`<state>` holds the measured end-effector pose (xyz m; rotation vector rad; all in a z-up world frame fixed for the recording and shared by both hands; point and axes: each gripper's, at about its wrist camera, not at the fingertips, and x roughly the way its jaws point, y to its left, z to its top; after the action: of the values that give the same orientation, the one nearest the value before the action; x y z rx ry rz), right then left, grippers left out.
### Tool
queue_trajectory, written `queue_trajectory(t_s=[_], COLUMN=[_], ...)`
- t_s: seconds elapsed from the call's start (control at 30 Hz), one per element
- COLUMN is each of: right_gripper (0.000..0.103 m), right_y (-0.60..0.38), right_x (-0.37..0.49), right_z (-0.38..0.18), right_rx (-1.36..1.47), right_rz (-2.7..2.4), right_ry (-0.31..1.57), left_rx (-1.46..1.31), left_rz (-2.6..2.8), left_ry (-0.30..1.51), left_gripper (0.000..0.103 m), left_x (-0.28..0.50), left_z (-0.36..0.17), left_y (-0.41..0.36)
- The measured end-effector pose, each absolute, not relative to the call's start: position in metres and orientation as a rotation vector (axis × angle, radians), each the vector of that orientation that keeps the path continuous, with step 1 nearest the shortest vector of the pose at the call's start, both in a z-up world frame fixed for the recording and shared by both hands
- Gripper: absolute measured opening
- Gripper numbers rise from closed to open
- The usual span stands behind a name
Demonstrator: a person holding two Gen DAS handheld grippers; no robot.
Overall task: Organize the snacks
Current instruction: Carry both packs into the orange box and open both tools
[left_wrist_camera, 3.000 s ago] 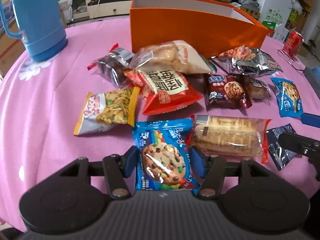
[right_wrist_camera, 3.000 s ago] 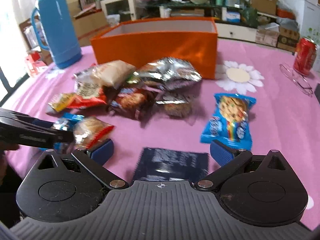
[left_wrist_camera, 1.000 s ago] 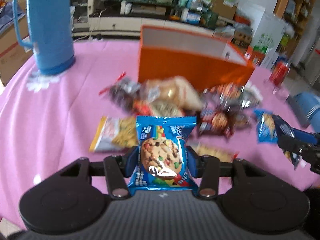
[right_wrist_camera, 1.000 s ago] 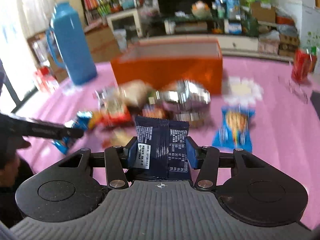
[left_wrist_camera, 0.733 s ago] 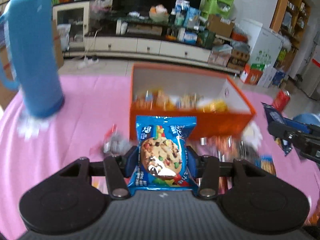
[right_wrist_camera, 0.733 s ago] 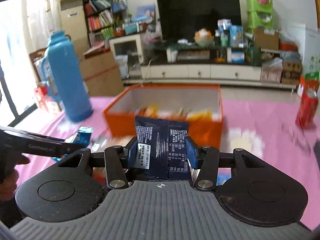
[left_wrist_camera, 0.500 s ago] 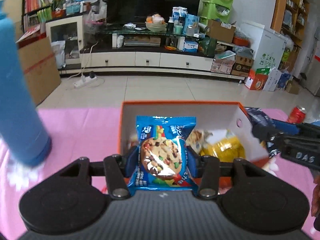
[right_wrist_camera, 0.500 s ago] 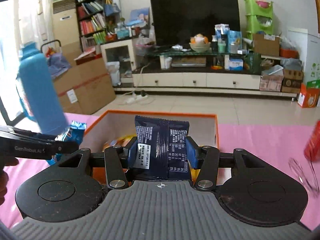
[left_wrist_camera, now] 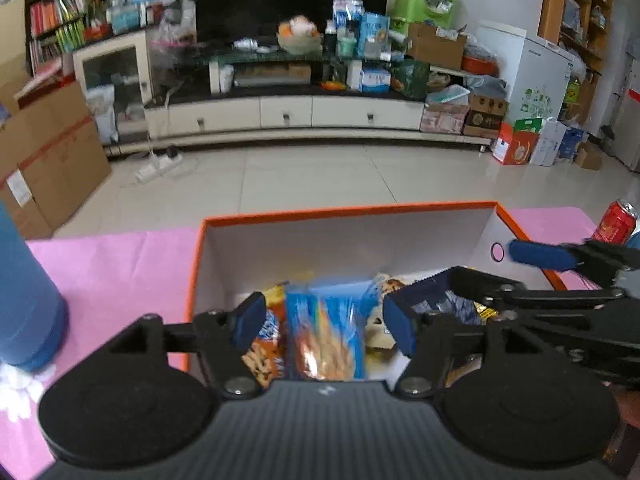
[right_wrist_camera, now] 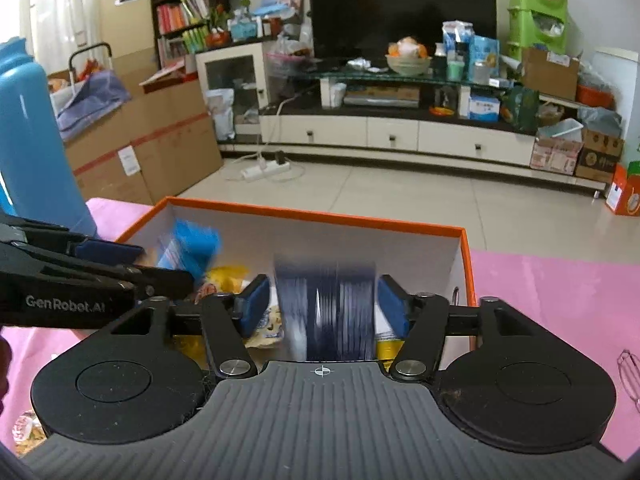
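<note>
Both grippers hover over the orange box (left_wrist_camera: 352, 211), which has white inner walls and holds several snack packs. My left gripper (left_wrist_camera: 324, 322) is open; the blue cookie pack (left_wrist_camera: 326, 328) is blurred between its spread fingers, dropping free into the box. My right gripper (right_wrist_camera: 322, 300) is open too; the dark blue pack (right_wrist_camera: 326, 308) is blurred between its fingers, falling into the orange box (right_wrist_camera: 320, 216). The right gripper shows at the right of the left wrist view (left_wrist_camera: 532, 276). The left gripper shows at the left of the right wrist view (right_wrist_camera: 112, 264), with the blue cookie pack (right_wrist_camera: 192, 248) beside it.
The box sits on a pink tablecloth (left_wrist_camera: 112, 256). A blue thermos (left_wrist_camera: 24, 304) stands left of the box, also in the right wrist view (right_wrist_camera: 28, 140). A red can (left_wrist_camera: 616, 220) stands at the far right. Glasses (right_wrist_camera: 630, 372) lie right of the box.
Both grippers lifted their packs from the table, carried them over the orange box, and have now opened. The blue cookie pack and the dark blue pack are falling into the box.
</note>
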<state>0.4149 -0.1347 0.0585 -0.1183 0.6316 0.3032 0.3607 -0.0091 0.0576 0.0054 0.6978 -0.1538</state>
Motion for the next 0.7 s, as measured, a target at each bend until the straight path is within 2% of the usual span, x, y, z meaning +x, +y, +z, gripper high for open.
queue_trajectory(t_s=[0.03,0.07,0.23,0.47,0.7], right_gripper=[0.055,0.059,0.073,0.084,0.086], right_y=[-0.136,-0.138,-0.150,-0.174,-0.202], right_x=[0.410,0.402,0.356,0.270,0.178], right_z=[0.062,0.066,0.084,0.090,0.063], right_rx=[-0.117,-0.113,-0.087,-0.064,0.017], right_rz=[0.295,0.293,0.293,0.263,0.204], right_ry=[0.617,0.603,0.571,0.600,0.713], left_rx=[0.011,0.012,0.015,0.009,-0.052], left_rz=[-0.151,-0.149,-0.155,-0.169,-0.143], left_ry=[0.693,0.692,0.686,0.703,0.850], left_gripper=[0.065,0.065,0.066,0.069,0.070], left_x=[0.357,0.353,0.323,0.251,0.153], left_z=[0.060,0.062,0.073,0.075,0.028], left_y=[-0.009,-0.008,-0.010,-0.013,-0.001])
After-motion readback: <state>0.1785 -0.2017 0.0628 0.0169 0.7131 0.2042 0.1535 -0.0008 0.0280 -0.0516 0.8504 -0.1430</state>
